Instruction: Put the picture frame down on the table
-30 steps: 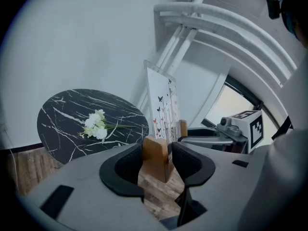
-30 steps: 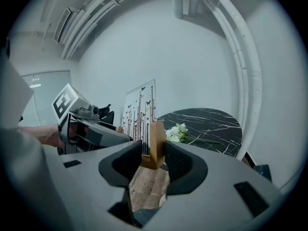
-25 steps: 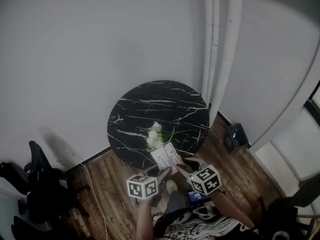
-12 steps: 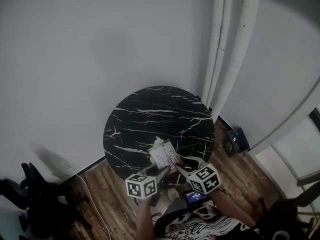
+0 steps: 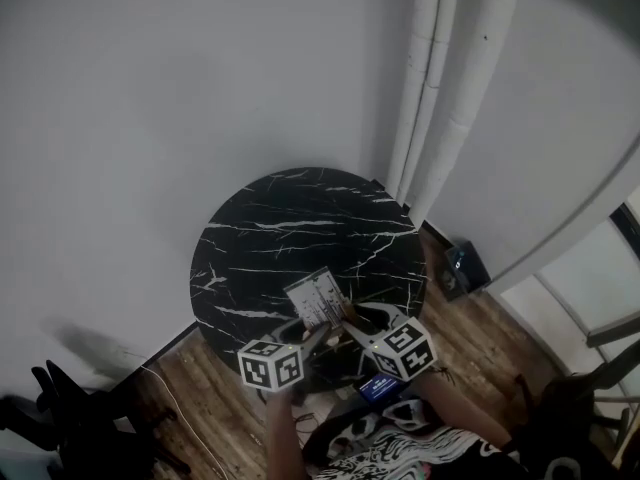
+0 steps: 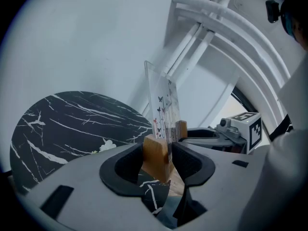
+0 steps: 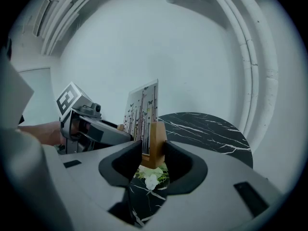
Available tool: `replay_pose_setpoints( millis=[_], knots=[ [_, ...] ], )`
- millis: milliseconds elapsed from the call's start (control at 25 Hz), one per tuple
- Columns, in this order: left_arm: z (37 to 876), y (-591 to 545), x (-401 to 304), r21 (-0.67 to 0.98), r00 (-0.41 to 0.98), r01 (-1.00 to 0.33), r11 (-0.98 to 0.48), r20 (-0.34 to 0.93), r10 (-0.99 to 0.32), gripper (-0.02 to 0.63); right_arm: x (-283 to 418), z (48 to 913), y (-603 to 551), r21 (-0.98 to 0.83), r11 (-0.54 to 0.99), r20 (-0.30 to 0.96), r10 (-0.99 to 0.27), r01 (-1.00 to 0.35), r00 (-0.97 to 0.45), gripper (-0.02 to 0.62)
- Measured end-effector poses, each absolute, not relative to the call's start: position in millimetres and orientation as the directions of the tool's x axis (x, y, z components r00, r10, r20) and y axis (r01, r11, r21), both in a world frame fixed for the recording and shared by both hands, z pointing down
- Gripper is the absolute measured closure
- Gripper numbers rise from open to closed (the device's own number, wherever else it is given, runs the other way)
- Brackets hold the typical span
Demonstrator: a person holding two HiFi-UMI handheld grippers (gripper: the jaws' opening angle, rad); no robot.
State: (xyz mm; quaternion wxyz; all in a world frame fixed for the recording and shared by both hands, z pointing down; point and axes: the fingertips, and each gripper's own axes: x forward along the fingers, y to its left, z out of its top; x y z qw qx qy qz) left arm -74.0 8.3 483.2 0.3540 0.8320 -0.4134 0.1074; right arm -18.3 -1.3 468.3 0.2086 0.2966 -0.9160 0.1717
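The picture frame is a clear upright panel with printed butterflies and stems, standing in two wooden foot blocks. It hangs over the near edge of the round black marble table. My left gripper is shut on one wooden block. Shut on the other wooden block is my right gripper. In the head view both grippers meet under the panel. White flowers lie on the table beneath the frame.
White pipes run up the grey wall behind the table. A small dark box sits on the wooden floor to the right. A black chair stands at the lower left. A cable trails across the floor.
Both grippers have carried the frame forward and left, out over the table's near part. The flowers, visible beside the frame earlier, are now hidden under it in the head view.
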Motion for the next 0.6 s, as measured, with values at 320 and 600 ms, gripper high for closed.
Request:
replay_pose_setpoints(
  millis=[320,600],
  knots=[
    [485,-16,-59,0.527,0.686,-0.722,-0.449,0.457,-0.566,0.407,-3,469,-23,-0.199,0.725,0.484,-0.513,-0.660,-0.709,0.447],
    [483,-40,-59,0.518,0.680,-0.728,-0.449,0.464,-0.567,0.407,-2,468,-47,-0.215,0.718,0.465,-0.521,-0.662,-0.716,0.448]
  ],
)
